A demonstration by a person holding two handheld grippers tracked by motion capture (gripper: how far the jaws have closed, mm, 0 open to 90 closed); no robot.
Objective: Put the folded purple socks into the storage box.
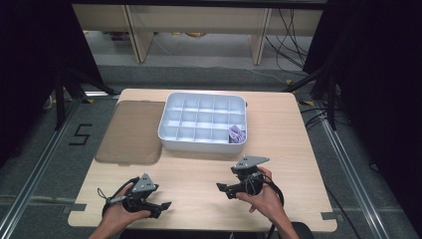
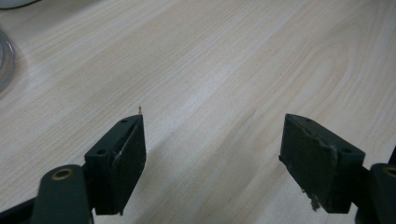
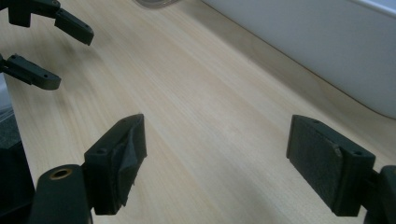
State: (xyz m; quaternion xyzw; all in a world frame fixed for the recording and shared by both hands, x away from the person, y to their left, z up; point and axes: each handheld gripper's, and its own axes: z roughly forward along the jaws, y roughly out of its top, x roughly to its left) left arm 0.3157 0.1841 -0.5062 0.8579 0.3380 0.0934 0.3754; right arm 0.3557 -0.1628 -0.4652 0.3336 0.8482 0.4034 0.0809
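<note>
Looking down in the high view, a pale wood-grain counter point(image 1: 199, 184) with rounded corners carries a white plastic divided tray point(image 1: 203, 122), rectangular with a grid of small compartments; a crumpled lilac item point(image 1: 236, 133) lies in its near right corner compartment. Just left of the tray lies a flat, translucent brown lid point(image 1: 130, 132) with rounded corners. Near the front edge, the left gripper point(image 1: 163, 205) and the right gripper point(image 1: 221, 188), both black with a grey three-cornered plate on top, are held in a person's hands and point toward each other, well apart from one another; the right one lies nearer the tray.

Left gripper view: the two black jaws, faced with matte, slightly frayed pads point(image 2: 133, 158), stand wide apart over bare counter, with nothing between them.

Right gripper view: the jaws stand wide apart and hold nothing, their worn pads point(image 3: 317, 154) flanking bare wood grain. The tray's smooth white wall point(image 3: 322, 46) runs along the upper right, and the left gripper's open tips show at the upper left.
</note>
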